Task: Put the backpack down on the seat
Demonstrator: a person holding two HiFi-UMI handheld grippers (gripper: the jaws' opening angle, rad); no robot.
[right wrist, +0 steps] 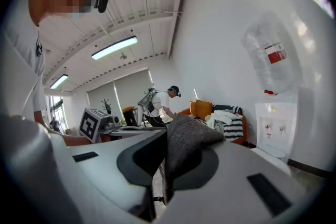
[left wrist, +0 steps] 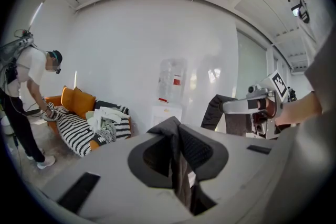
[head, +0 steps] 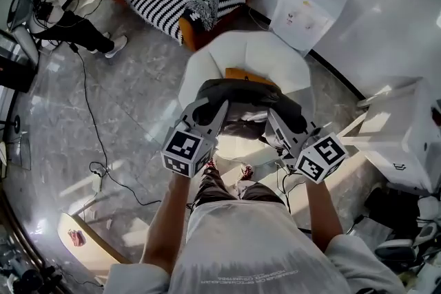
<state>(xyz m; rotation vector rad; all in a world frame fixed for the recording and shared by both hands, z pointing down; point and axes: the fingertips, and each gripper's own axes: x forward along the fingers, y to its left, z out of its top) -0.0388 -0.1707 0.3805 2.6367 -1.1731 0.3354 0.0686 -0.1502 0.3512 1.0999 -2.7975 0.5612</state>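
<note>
- Seat (head: 207,58): white armchair, stood just beyond the person's feet. It held only an orange cushion (head: 241,72) at its far side.
- Backpack (head: 244,93): dark grey, hung above the seat, apparently not yet resting on it. Contents could not be seen. Held at two edges, probably so it would go down level.
- Left gripper (head: 212,110): clamped on fabric at the backpack's left edge.
- Right gripper (head: 278,122): clamped likewise on the right edge.
</note>
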